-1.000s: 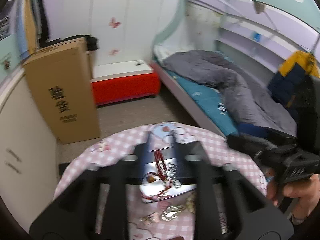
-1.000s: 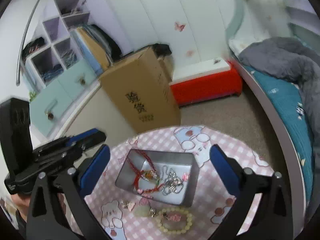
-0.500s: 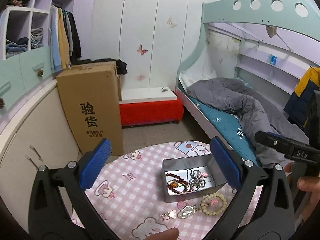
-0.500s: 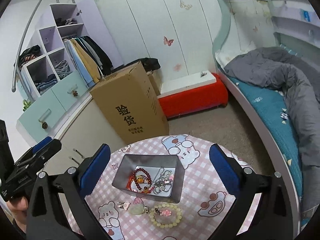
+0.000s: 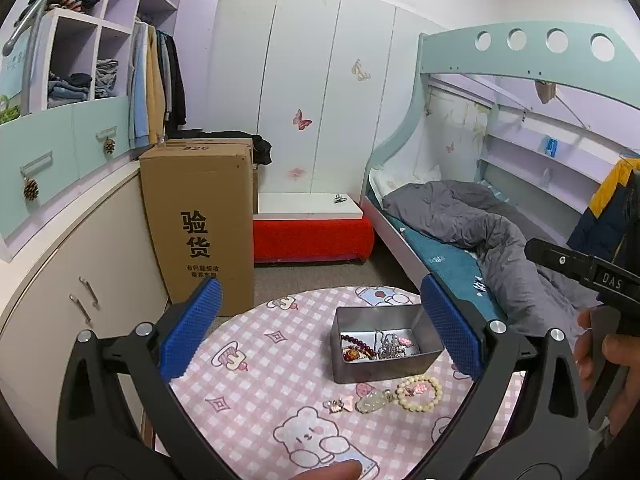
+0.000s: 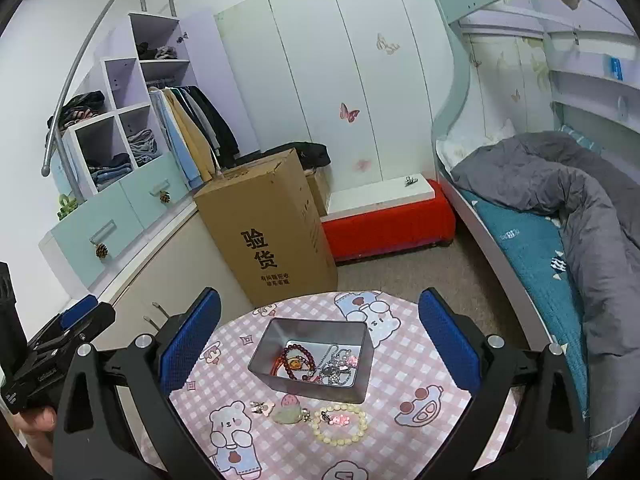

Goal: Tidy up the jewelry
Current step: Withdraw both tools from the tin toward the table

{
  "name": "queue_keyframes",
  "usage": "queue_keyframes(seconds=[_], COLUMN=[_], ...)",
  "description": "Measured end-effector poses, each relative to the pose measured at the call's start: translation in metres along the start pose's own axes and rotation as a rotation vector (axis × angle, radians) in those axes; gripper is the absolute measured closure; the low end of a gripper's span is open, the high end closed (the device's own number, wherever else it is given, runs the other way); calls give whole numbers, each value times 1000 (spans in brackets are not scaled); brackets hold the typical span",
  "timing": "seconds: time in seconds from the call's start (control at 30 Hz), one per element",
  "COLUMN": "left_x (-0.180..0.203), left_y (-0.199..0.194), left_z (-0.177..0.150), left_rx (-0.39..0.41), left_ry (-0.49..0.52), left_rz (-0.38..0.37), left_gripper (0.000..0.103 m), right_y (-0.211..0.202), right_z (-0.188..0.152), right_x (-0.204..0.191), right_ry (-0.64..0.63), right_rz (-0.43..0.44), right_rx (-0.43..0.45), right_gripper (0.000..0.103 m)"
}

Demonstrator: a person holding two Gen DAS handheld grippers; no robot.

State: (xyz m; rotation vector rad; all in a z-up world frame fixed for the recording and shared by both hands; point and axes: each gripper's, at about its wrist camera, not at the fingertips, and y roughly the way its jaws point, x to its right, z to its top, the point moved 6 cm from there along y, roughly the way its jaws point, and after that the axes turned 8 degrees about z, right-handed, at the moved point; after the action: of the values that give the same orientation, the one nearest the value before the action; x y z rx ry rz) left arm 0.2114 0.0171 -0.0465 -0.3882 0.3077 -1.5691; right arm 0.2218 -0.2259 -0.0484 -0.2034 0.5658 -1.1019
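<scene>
A grey metal tin [image 5: 427,367] [image 6: 362,376] sits on a round table with a pink checked cloth [image 5: 260,384] [image 6: 404,384]. In it lie a dark red bead bracelet [image 5: 354,339] [image 6: 298,350] and silver chains [image 5: 387,347] [image 6: 338,364]. In front of the tin lie a cream bead bracelet [image 5: 419,388] [image 6: 340,420], a pale green pendant [image 5: 370,401] [image 6: 286,415] and a small charm [image 5: 335,405] [image 6: 259,407]. My left gripper [image 5: 319,332] and my right gripper [image 6: 318,340] are open, empty and held above the table.
A tall cardboard box [image 5: 200,224] [image 6: 268,236] stands behind the table. A red bench [image 5: 312,236] [image 6: 388,224] is at the back wall. A bed with a grey duvet [image 5: 472,220] [image 6: 560,184] is on the right. Cabinets [image 5: 80,264] line the left.
My left gripper has opened and pulled back and up from the tin, leaving the red beads inside. My right gripper has risen slightly and stayed open.
</scene>
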Motion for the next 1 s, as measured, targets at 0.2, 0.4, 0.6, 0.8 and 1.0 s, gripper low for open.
queue_keyframes(seconds=[0.2, 0.4, 0.6, 0.8, 1.0], left_x=[-6, -14, -21, -20, -12], left_y=[-13, -18, -12, 8, 30], left_z=[-8, -27, -53, -84, -111], left_rx=[13, -1, -50, -119, -180], left_ry=[16, 38, 64, 95, 121], left_rz=[21, 43, 54, 53, 47], left_gripper=[6, 6, 6, 6, 6], right_y=[-13, -25, -27, -14, -2], right_z=[-2, -16, -41, -68, -92], right_x=[-9, -13, -16, -12, -6], right_ry=[-29, -51, -82, -80, -83], right_rz=[-4, -14, -17, -2, -16], right_rx=[15, 9, -37, -118, -179], right_gripper=[8, 8, 8, 8, 8])
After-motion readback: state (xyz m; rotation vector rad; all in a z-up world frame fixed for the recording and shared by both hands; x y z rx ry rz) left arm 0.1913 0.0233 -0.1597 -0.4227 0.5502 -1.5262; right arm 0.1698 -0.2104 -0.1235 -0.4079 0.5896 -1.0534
